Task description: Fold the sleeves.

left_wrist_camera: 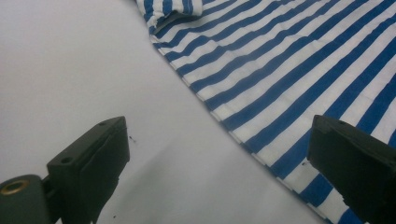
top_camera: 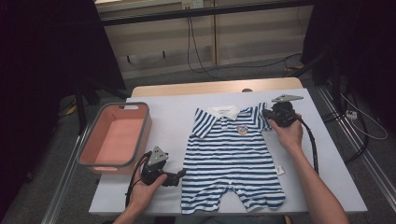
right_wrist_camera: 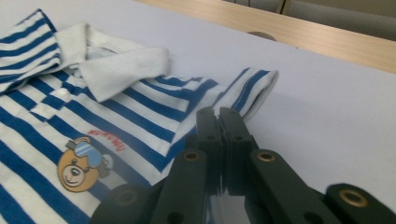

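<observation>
A blue-and-white striped baby romper (top_camera: 231,158) with a white collar and a bear badge lies flat on the white table (top_camera: 168,116). My left gripper (top_camera: 180,176) rests at the romper's lower left edge. Its jaws stand open in the left gripper view (left_wrist_camera: 219,135), one over bare table, the other over the striped cloth (left_wrist_camera: 289,70), with nothing pinched. My right gripper (top_camera: 266,114) is at the romper's right sleeve. In the right gripper view its jaws (right_wrist_camera: 217,112) are shut on that sleeve (right_wrist_camera: 254,88), whose cuff stands a little off the table.
A pink basket with a grey rim (top_camera: 86,144) sits at the table's left side. A wooden strip (top_camera: 215,87) runs along the far edge. Cables lie on the floor beyond, and a metal rail (top_camera: 359,149) flanks the table on the right.
</observation>
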